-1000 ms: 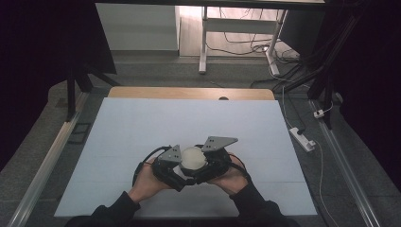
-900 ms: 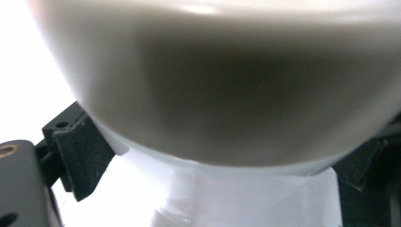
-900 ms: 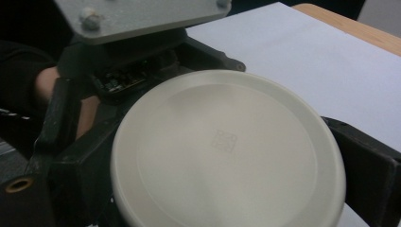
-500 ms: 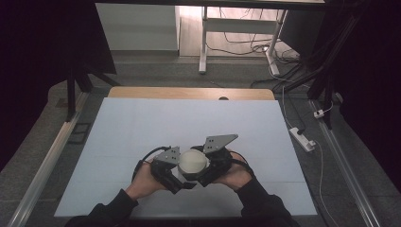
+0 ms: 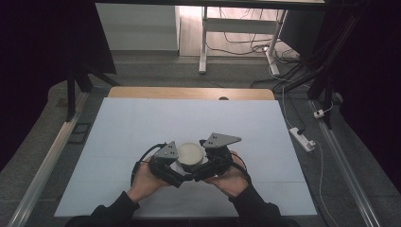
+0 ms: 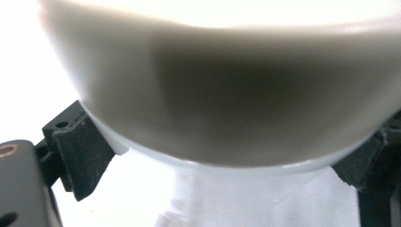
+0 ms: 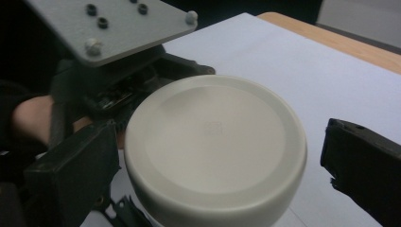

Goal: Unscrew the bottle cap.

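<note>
The table point(image 5: 142, 127) carries a pale sheet over most of its top, with a strip of bare wood along the far edge. On the near middle of that sheet, both hands come in from the bottom of the high view and meet around one thing.

The bowl point(image 5: 190, 153) is round, cream-white and turned upside down, its flat base facing up; the right gripper view shows a faint square mark at the centre of that base. It sits between the two grippers, near the table's front edge and roughly centred from side to side.

The left gripper point(image 5: 166, 163) is at the bowl's left side. In its own view the bowl's wall point(image 6: 222, 94) bulges right up against the camera, with a black jaw at each lower corner, spread wide and lying against the wall at either side. Whether they squeeze it, I cannot tell.

The right gripper point(image 7: 217, 165) reaches from the bowl's right. Its jaws stand apart, one touching the bowl's side at left, the other clear of it at right with bare sheet showing between them.
</note>
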### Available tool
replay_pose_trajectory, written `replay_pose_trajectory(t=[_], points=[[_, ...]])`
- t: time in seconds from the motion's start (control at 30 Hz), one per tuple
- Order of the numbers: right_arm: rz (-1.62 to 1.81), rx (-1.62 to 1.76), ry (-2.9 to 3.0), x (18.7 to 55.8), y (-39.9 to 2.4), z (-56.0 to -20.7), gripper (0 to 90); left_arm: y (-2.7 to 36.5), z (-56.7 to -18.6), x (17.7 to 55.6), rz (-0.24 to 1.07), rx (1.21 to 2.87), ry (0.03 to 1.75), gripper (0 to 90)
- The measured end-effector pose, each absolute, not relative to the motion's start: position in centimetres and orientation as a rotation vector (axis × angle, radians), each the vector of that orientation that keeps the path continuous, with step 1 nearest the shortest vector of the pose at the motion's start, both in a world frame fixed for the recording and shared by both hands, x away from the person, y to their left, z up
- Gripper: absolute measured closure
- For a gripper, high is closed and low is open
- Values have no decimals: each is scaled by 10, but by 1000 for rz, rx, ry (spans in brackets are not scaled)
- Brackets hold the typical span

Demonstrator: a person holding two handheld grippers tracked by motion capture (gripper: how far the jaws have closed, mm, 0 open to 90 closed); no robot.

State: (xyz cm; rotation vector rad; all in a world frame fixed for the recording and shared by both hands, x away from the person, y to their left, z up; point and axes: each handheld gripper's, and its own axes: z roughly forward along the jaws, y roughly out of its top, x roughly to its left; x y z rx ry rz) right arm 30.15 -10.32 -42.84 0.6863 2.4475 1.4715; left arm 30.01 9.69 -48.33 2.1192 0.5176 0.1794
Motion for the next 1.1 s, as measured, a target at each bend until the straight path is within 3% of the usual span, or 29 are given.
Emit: replay_pose_trajectory(t=[0.27, 0.57, 1.1], points=[[1429, 728, 2390, 295, -95, -433, 67, 94, -482, 298, 187, 2114, 539, 76], [1449, 687, 2424, 297, -98, -434, 71, 95, -482, 299, 173, 2118, 511, 76], [1586, 234, 2714, 318, -119, -430, 71, 95, -483, 299, 18, 2143, 266, 76]])
